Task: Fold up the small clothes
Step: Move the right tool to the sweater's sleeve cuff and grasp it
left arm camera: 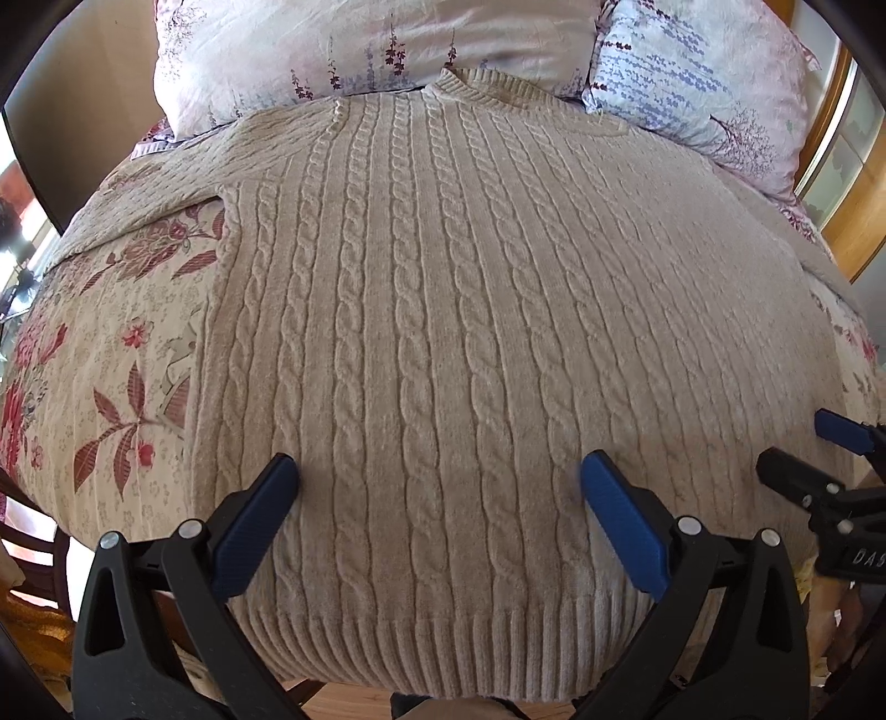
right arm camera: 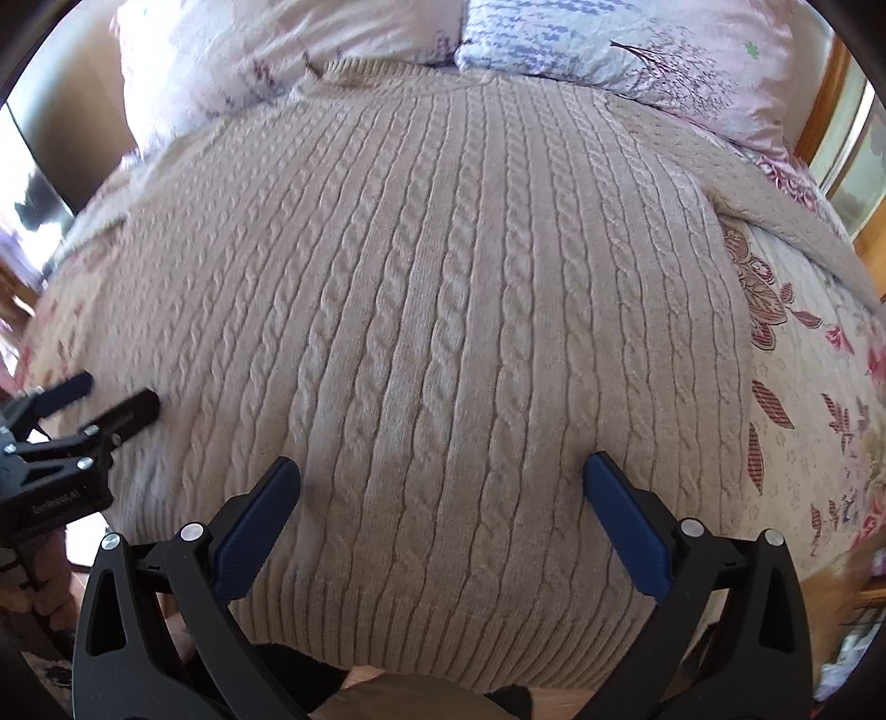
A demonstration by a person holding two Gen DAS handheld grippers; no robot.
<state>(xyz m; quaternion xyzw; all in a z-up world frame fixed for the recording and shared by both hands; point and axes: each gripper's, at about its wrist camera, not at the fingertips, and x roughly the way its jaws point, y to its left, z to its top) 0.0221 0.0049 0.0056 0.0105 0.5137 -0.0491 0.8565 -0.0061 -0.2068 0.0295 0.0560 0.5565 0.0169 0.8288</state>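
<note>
A beige cable-knit sweater (left arm camera: 443, 310) lies flat and face up on the bed, collar far, ribbed hem near; it fills the right wrist view (right arm camera: 443, 310) too. Its sleeves spread out to the left (left arm camera: 138, 188) and right (right arm camera: 775, 194). My left gripper (left arm camera: 440, 482) is open and empty, hovering over the hem's left half. My right gripper (right arm camera: 443, 482) is open and empty over the hem's right half. Each gripper shows in the other's view, the right one (left arm camera: 797, 448) at the right edge, the left one (right arm camera: 119, 396) at the left edge.
A floral bedspread (left arm camera: 111, 354) covers the bed under the sweater. Two flowered pillows (left arm camera: 360, 50) (left arm camera: 709, 83) lie at the head, just beyond the collar. A wooden frame (left arm camera: 864, 221) stands at the right. The bed's near edge lies just below the hem.
</note>
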